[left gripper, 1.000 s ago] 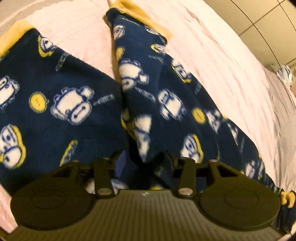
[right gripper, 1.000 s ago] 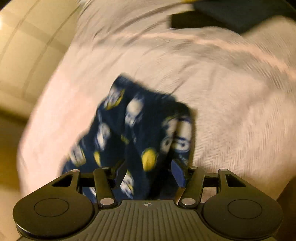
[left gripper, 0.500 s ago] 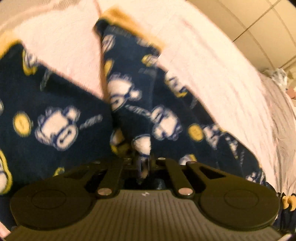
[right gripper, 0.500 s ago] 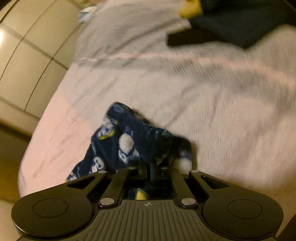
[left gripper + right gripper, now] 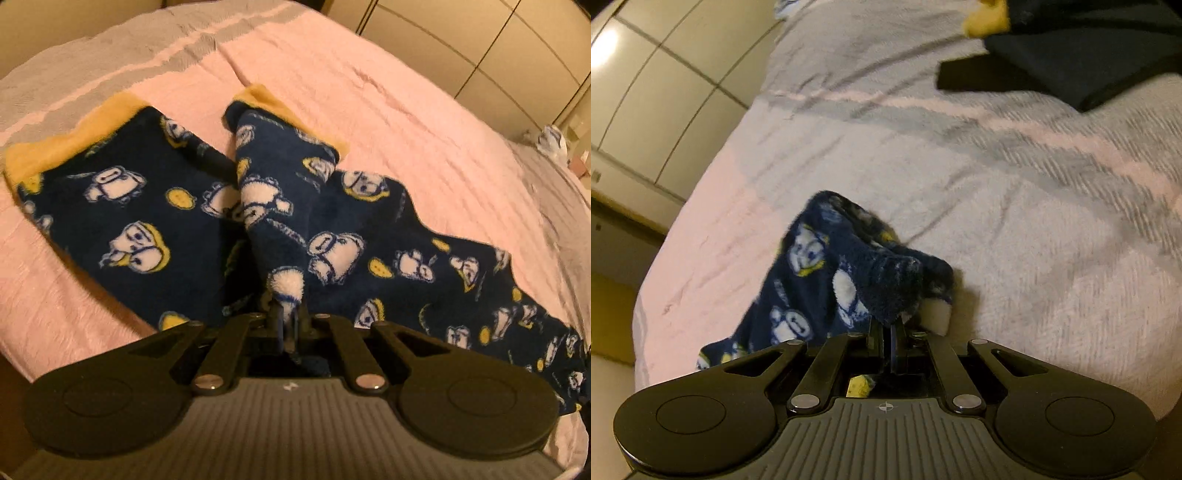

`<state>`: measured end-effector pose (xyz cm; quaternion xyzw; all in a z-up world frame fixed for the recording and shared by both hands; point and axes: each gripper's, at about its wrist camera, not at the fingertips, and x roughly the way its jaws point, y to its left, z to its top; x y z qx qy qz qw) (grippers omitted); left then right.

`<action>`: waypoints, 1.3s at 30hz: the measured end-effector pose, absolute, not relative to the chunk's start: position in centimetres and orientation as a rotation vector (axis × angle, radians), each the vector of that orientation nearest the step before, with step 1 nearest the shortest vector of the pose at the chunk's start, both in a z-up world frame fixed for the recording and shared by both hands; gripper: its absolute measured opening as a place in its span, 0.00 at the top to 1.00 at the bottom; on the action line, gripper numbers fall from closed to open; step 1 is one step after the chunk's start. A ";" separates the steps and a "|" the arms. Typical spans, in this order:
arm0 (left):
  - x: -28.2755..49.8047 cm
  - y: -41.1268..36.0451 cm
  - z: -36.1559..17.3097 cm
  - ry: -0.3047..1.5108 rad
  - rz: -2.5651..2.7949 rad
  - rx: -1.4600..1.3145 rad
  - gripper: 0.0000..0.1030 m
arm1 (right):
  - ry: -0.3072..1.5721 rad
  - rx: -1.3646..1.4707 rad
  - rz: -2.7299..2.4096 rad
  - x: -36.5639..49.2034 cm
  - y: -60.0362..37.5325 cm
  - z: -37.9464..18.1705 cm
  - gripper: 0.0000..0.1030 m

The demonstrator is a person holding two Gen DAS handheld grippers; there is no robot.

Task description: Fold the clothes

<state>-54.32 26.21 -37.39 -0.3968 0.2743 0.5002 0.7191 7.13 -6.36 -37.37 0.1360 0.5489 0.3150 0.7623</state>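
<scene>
Navy fleece pyjama trousers (image 5: 332, 229) printed with white cartoon figures and yellow dots lie on a pink and grey bedspread (image 5: 424, 122). Their two legs end in yellow cuffs (image 5: 74, 140) at the far side. My left gripper (image 5: 286, 314) is shut on a raised fold of the fabric near the crotch, and the cloth tents up from it. In the right wrist view another bunched part of the same trousers (image 5: 827, 280) lifts off the bedspread (image 5: 1015, 221), with my right gripper (image 5: 886, 325) shut on it.
A dark folded garment (image 5: 1089, 59) with a yellow edge lies at the far right of the bed. Pale wardrobe doors (image 5: 480, 48) stand beyond the bed. The bed's edge (image 5: 657, 288) drops off to the left in the right wrist view.
Both grippers went from open to shut on the trousers' fabric. The left one then pulled back and up, so more of both legs and cuffs shows. The right one stayed in place.
</scene>
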 end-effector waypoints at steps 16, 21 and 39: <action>-52.2 24.8 -41.8 0.798 1.120 -0.756 0.94 | 1.263 0.013 0.556 7.0 -4.7 -40.8 0.91; -51.9 24.2 -39.1 0.833 1.123 -0.724 0.89 | 1.119 -0.249 0.481 5.2 -1.6 -36.6 0.60; -63.2 36.3 -41.8 0.819 1.377 -0.705 0.88 | 0.968 -0.347 0.768 -9.5 13.9 -38.2 0.59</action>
